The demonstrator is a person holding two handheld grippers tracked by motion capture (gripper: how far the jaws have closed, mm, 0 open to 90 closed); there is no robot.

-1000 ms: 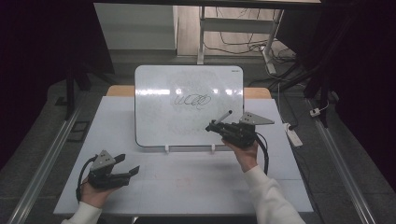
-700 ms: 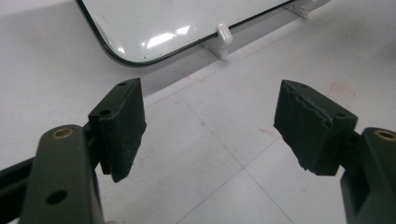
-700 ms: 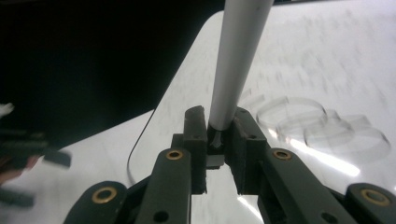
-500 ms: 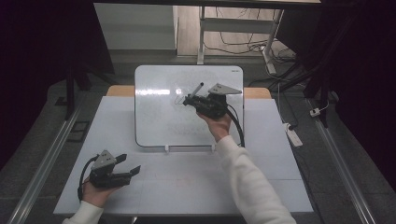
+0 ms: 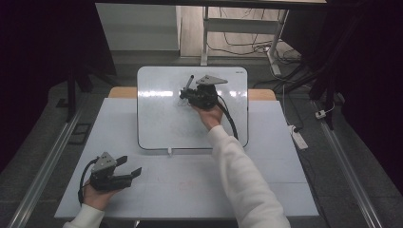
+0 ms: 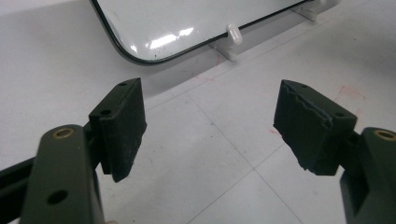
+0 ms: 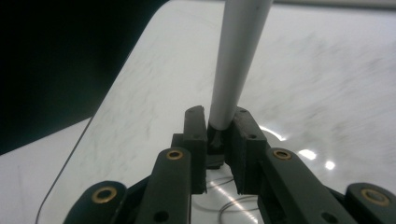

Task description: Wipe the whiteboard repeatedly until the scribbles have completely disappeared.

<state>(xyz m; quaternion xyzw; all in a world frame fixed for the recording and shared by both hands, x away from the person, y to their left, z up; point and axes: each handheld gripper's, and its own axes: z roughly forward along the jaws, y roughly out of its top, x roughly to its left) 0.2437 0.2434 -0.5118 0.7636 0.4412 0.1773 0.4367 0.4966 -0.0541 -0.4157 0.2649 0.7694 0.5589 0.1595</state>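
— So, high view: what's changed?
— Right gripper (image 5: 189, 93) has slid its pen (image 5: 189, 81) up-left across the whiteboard (image 5: 157, 123); the writing looks gone.
— Gripper views?
— Left gripper (image 6: 210, 121) gapes empty, lower left; the right's clamps the pen.

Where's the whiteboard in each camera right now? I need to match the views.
High view: whiteboard at centre, under the right gripper.
Left gripper view: its rounded corner at the top.
Right gripper view: its surface behind the marker.
Shared landmark: the board's dark rounded edge.
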